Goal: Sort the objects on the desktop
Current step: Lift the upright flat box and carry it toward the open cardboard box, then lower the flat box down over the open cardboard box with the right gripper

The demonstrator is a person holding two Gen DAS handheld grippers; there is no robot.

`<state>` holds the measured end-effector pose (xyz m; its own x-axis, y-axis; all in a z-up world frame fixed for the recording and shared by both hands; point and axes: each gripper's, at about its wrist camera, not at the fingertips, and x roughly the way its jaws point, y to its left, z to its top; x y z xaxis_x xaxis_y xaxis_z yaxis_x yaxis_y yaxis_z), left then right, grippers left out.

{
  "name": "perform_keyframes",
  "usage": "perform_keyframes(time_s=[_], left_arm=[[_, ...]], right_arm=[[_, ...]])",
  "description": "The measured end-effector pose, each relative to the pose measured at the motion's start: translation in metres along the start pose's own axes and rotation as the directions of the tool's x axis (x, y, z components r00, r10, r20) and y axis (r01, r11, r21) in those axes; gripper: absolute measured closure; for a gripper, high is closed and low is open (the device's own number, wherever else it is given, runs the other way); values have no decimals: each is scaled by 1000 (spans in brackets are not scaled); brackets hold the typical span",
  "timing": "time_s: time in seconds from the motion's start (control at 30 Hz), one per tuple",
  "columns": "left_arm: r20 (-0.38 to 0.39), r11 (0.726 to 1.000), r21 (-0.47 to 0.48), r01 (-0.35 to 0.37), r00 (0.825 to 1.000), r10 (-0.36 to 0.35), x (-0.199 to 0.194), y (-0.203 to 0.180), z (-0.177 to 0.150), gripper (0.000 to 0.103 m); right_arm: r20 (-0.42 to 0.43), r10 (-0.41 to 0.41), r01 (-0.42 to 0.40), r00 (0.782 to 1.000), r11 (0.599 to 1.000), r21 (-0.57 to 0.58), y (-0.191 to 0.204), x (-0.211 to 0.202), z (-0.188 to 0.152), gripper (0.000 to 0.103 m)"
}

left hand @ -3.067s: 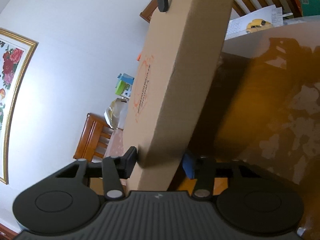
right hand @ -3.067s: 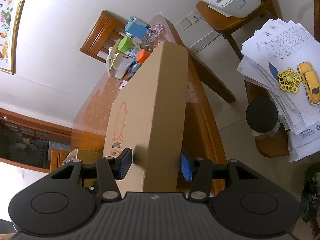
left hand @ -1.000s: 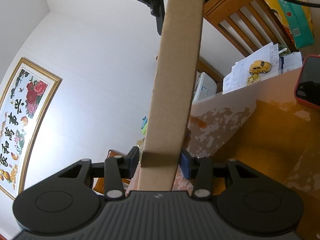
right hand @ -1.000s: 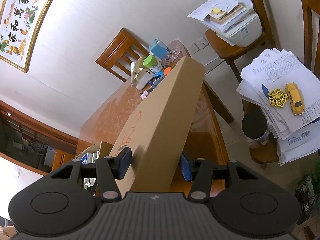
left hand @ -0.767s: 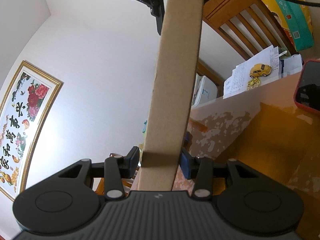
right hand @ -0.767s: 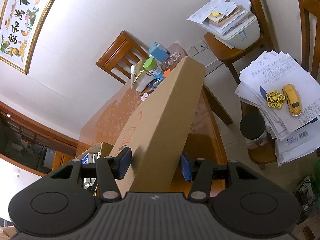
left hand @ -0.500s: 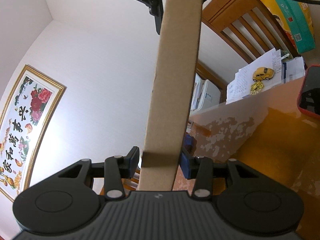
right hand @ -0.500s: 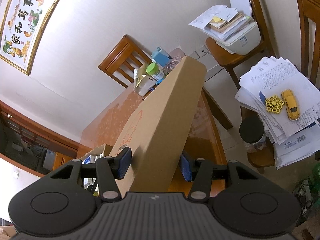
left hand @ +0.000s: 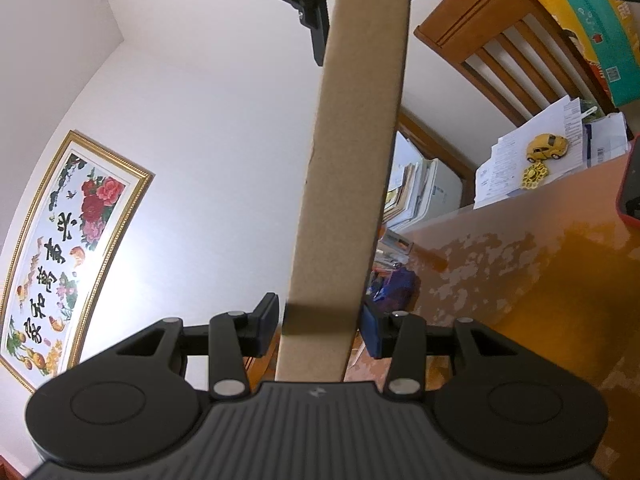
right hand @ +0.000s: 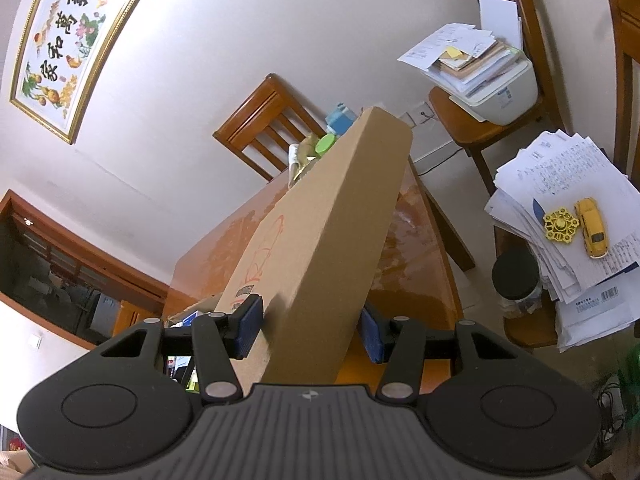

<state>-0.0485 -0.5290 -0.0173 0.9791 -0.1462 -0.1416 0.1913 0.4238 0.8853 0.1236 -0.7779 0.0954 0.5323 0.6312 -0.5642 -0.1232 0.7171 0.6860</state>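
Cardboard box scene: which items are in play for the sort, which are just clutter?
In play:
- cardboard box
- left claw, shut on it
- right claw, shut on it

Clutter:
- yellow toy car
- paper stack
- printer
- framed picture

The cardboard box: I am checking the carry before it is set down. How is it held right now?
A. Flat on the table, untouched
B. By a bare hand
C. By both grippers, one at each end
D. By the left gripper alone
C: the left gripper clamps the cardboard box at the near end, and the right gripper clamps its far end.
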Motion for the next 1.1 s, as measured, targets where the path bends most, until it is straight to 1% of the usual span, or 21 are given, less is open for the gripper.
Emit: perform_keyframes(time_s=[0.23,0.4,0.67,0.87,1.1], left_arm=[[-3,999,-7,-37,999,37,-5,13,-11,59],[-1,998,-12,-69,998,69,-7,27,-27,59],[-26,994,-5,-112,993,112,-9,46,-59,59],[-83,991,2,-135,987,135,-13,57,-87,59],[-168,985,19,-172,971,172,-18,70,-118,58]], right_arm=[[-2,12,-12,1000,999,-30,22,4,0,46],[2,18,-17,1000,998,-59,46,9,-2,46],[-32,52,-55,998,994,-92,83,36,-4,46],[-85,82,-92,993,989,-113,106,66,-5,46],[-158,133,-153,978,981,-120,131,110,-7,46]])
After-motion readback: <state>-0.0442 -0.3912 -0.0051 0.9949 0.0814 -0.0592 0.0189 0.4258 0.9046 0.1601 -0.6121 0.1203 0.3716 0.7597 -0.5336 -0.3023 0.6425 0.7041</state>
